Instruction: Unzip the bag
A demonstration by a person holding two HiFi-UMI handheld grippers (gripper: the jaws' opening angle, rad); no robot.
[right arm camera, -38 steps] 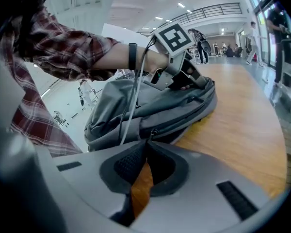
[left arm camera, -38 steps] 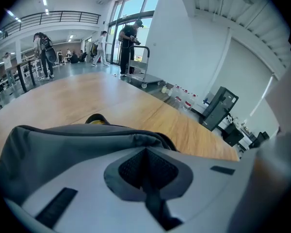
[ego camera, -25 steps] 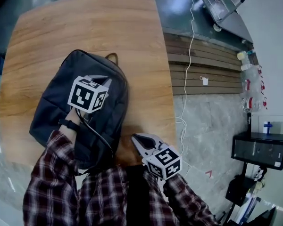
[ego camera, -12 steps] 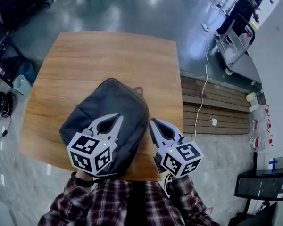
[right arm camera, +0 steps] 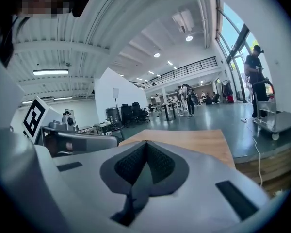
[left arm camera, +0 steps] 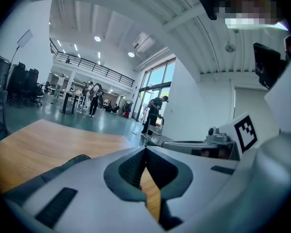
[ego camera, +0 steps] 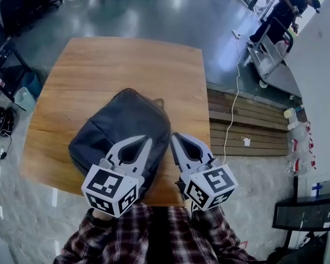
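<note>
— What changes for you?
— Compared with a second ago, your left claw is off the middle of the bag. It hangs by the near edge, beside your right claw. Both are closed on nothing, so I judge no zipper is held.
— The count?
— One bag on one worktop, two claws.

In the lower part of the head view, a plaid shirt in dark red, black and white covers both arms. The left gripper and right gripper have pale grey tapering shells with dark teardrop-shaped insets and ribbed black pads. Each carries a white cube printed with black square markers: the left cube and the right cube.
</note>
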